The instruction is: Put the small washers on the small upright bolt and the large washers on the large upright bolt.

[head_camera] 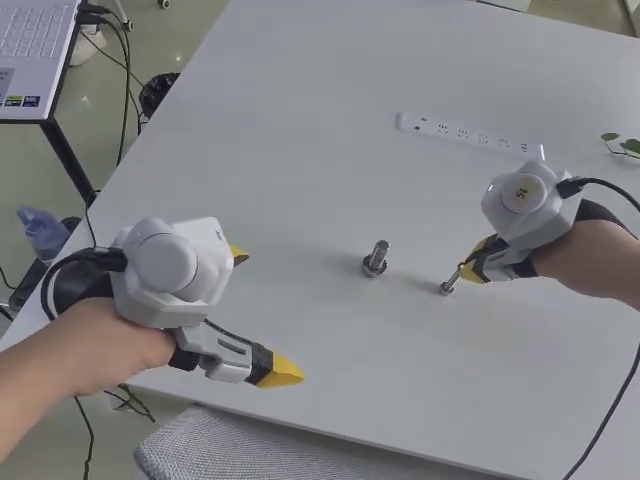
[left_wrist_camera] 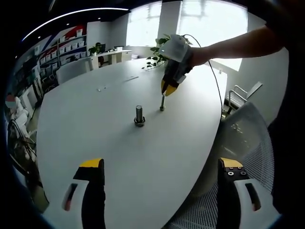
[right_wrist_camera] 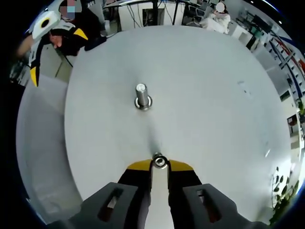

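Small bolt (head_camera: 447, 287) stands upright on the white table (head_camera: 300, 150), right of centre. Large bolt (head_camera: 376, 259) stands upright just left of it, apart, with a wider metal ring at its foot; cannot tell if that is washers or the bolt head. No loose washers can be made out on the table.

Around: white power strip (head_camera: 470, 135) lies farther back, well apart from both bolts. Green leaves (head_camera: 625, 145) at the far right edge. Laptop (head_camera: 35, 45) on a stand off the table's left side, blue bottle (head_camera: 40, 230) below it. Mesh chair (head_camera: 230, 450) at the near edge. Nothing lies between the bolts and either gripper.

Right gripper (right_wrist_camera: 159, 167) sits right over the small bolt, its yellow tips at the bolt's top. In the right gripper view the bolt's round top shows right at the front of the fingers (right_wrist_camera: 138, 167). These are drawn close, with a thin slit between them; cannot tell if they pinch the bolt, a washer, or nothing.

Left gripper (left_wrist_camera: 161, 164) hangs over the near left part of the table, well apart from both bolts. Its fingers (left_wrist_camera: 90, 167) are spread wide, holding nothing and touching nothing.
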A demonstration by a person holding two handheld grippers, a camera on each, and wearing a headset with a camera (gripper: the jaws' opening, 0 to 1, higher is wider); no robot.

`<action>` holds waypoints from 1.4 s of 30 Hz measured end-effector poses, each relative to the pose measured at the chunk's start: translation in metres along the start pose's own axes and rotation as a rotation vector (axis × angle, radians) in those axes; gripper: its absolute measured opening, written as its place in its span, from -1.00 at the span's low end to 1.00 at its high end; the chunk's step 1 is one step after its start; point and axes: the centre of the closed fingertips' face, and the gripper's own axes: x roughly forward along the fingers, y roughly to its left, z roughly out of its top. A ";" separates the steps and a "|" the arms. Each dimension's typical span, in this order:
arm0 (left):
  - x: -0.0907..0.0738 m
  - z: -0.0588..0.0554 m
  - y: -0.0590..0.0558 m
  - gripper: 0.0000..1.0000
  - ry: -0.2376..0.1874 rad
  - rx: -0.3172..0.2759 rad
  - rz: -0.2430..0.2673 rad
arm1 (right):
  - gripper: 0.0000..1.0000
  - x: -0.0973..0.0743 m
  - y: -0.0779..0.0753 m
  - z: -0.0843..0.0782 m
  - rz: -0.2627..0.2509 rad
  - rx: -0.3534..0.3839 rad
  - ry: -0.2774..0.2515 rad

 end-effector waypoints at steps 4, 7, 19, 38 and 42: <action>0.001 0.002 -0.002 0.99 -0.012 0.000 -0.014 | -0.76 0.002 -0.001 0.000 0.004 -0.003 0.008; 0.002 0.001 -0.001 0.99 -0.002 0.000 -0.013 | -0.76 0.004 0.000 -0.001 0.005 -0.011 0.016; 0.000 -0.006 0.001 0.91 0.016 -0.015 -0.007 | -0.76 0.010 -0.001 -0.001 0.008 -0.022 0.025; 0.003 -0.004 0.002 0.88 0.010 -0.029 -0.005 | -0.76 0.018 0.004 -0.005 0.022 -0.026 0.038; 0.002 -0.001 0.002 0.87 0.008 -0.025 -0.003 | -0.76 0.021 0.004 -0.005 0.024 -0.026 0.039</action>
